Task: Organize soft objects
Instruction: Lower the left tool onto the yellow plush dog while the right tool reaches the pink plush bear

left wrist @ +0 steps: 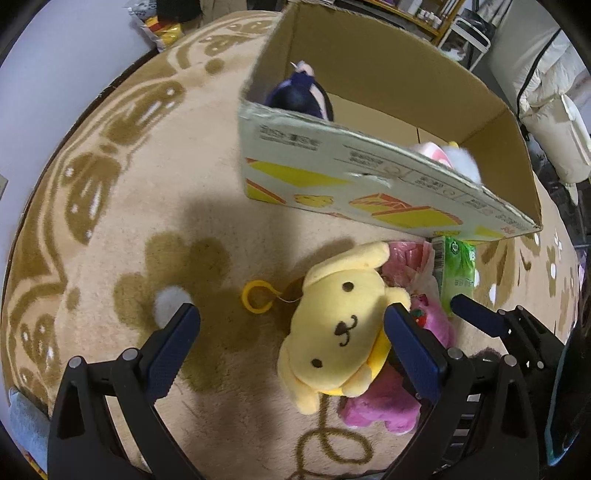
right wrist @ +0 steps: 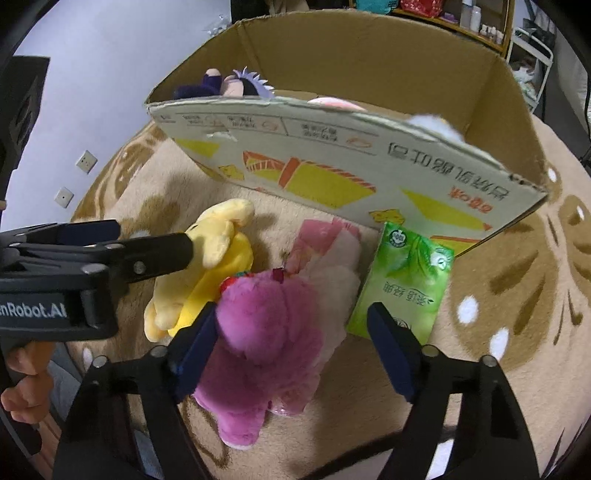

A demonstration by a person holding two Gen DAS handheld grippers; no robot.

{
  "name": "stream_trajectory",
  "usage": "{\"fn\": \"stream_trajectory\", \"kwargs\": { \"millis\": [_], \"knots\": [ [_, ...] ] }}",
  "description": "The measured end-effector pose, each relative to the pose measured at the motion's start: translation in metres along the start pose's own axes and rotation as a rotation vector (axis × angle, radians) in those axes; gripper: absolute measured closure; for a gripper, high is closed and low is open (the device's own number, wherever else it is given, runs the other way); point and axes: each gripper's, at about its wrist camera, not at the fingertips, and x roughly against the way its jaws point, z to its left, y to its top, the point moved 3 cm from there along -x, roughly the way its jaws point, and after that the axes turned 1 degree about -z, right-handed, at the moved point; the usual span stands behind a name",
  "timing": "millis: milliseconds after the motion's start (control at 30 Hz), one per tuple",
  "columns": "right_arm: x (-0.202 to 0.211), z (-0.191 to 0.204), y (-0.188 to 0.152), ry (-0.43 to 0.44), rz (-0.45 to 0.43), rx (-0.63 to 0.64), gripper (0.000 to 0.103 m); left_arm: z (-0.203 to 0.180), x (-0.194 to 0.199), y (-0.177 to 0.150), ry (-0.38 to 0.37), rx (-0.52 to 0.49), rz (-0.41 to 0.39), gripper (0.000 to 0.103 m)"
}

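A yellow dog plush point(left wrist: 332, 328) with a yellow ring clip point(left wrist: 257, 296) lies on the rug before a cardboard box point(left wrist: 369, 184). My left gripper point(left wrist: 291, 325) is open around the plush's head; it also shows in the right wrist view point(right wrist: 147, 240), against the yellow plush point(right wrist: 207, 273). A purple plush point(right wrist: 266, 339) lies beside it, between the open fingers of my right gripper point(right wrist: 295, 347). Under it is a pink-white soft item point(right wrist: 325, 258). A green tissue pack point(right wrist: 406, 280) leans by the box point(right wrist: 332, 162). A dark blue doll point(left wrist: 299, 96) and pink-white plush point(left wrist: 454, 155) sit inside.
A beige rug with brown flower patterns point(left wrist: 110, 221) covers the floor. A white wall with sockets point(right wrist: 85, 162) is to the left. Shelves with bottles point(right wrist: 480, 22) stand behind the box. The person's hand point(right wrist: 26, 384) holds the left gripper.
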Motion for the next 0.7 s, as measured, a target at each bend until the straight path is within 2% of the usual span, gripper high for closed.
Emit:
{"fn": "stream_trajectory", "kwargs": {
  "millis": [67,133,300,700],
  "knots": [
    [-0.001,0.002,0.000,-0.003,-0.001,0.003,0.021,-0.003,-0.003,0.001,-0.006,-0.010,0.009,0.004],
    [-0.002,0.005,0.001,0.009,0.001,0.004,0.027,-0.006,-0.006,0.001,-0.012,-0.018,0.017,0.004],
    [-0.007,0.009,0.003,0.031,0.003,-0.001,0.032,-0.013,-0.012,0.001,-0.044,-0.029,0.037,0.004],
    [-0.010,0.004,0.001,0.030,0.023,-0.008,0.033,-0.010,-0.025,0.007,-0.059,-0.004,0.066,0.004]
  ]
}}
